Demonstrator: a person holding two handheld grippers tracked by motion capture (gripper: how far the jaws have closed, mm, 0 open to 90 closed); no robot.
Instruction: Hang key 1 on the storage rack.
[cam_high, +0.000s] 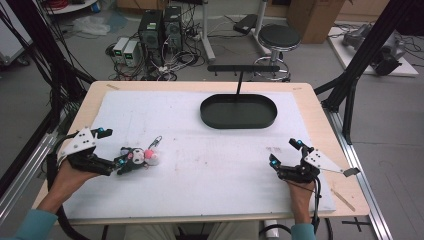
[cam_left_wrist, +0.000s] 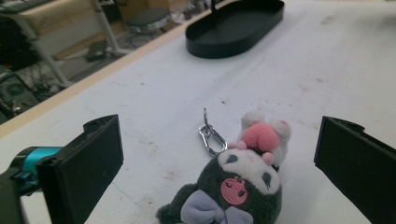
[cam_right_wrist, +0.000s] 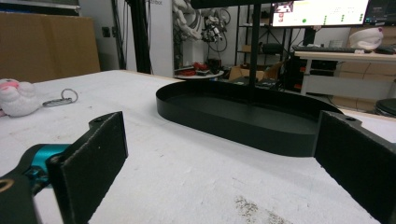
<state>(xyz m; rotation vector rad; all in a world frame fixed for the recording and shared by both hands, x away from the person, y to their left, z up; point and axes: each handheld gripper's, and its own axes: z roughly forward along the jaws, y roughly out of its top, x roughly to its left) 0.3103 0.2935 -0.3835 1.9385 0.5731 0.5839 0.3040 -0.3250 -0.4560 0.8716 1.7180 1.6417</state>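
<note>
A small dark plush toy (cam_high: 136, 157) with a white face and pink cap lies on the white mat (cam_high: 210, 160) at the left. Its metal clip (cam_high: 156, 142) points toward the far side. My left gripper (cam_high: 112, 147) is open, and in the left gripper view the plush toy (cam_left_wrist: 238, 182) lies between the wide-apart jaws, touching neither, beside its clip (cam_left_wrist: 210, 137). My right gripper (cam_high: 284, 152) is open and holds nothing at the mat's right, facing the black oval tray (cam_right_wrist: 243, 116). The plush toy (cam_right_wrist: 16, 95) lies far off at the left of the right gripper view.
The black oval tray (cam_high: 210, 117) sits at the far middle of the mat, with a thin post and hook bar (cam_high: 243, 68) rising behind it. Black frame posts flank the table. A stool (cam_high: 279, 37) and computers (cam_high: 160, 27) stand on the floor beyond.
</note>
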